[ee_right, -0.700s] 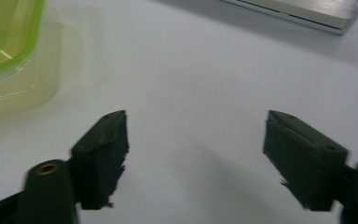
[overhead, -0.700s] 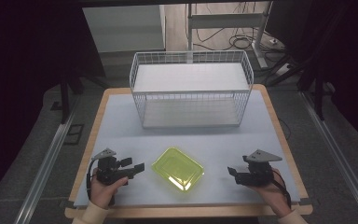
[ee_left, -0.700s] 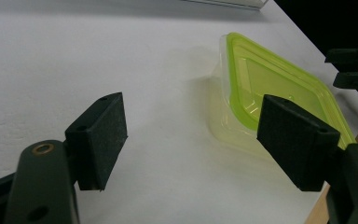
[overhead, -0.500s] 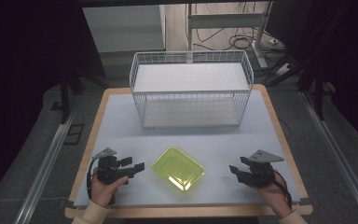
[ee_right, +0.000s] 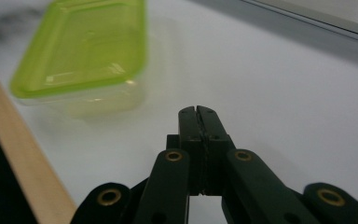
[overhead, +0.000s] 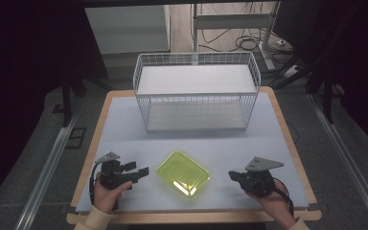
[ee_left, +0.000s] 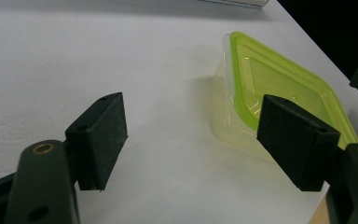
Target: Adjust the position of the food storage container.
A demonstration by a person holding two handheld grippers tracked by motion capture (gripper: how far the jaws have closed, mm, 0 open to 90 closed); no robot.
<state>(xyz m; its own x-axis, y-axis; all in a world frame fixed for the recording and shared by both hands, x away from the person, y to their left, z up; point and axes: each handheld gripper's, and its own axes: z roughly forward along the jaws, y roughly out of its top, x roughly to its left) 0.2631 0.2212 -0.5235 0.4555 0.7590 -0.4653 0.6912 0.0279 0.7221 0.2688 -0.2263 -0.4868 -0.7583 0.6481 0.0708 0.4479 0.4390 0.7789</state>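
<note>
The white table top [overhead: 124, 124] has a wooden lip running round it, and the wire basket [overhead: 196, 91] stands at its far side, well back from the hands, so a broad bare stretch of the surface lies open between basket and near edge. On that near stretch, roughly in the middle and set at a slant to the table edge, sits the container [overhead: 183, 173]: a shallow clear plastic box, rectangular with rounded corners, closed with a bright yellow-green lid whose raised rim catches the light. It lies between the two tools and apart from both, with free room on every side; its near corner comes close to the front lip. The left gripper [overhead: 141, 171] rests low over the table to the left of the box, pointing toward it, jaws spread wide with nothing between the pads; in the left gripper view the box [ee_left: 279, 93] lies just beyond them. The right gripper [overhead: 232, 176] sits to the right, jaws pressed fully together on nothing, tips aimed at the bare table beside the box [ee_right: 84, 51]
</note>
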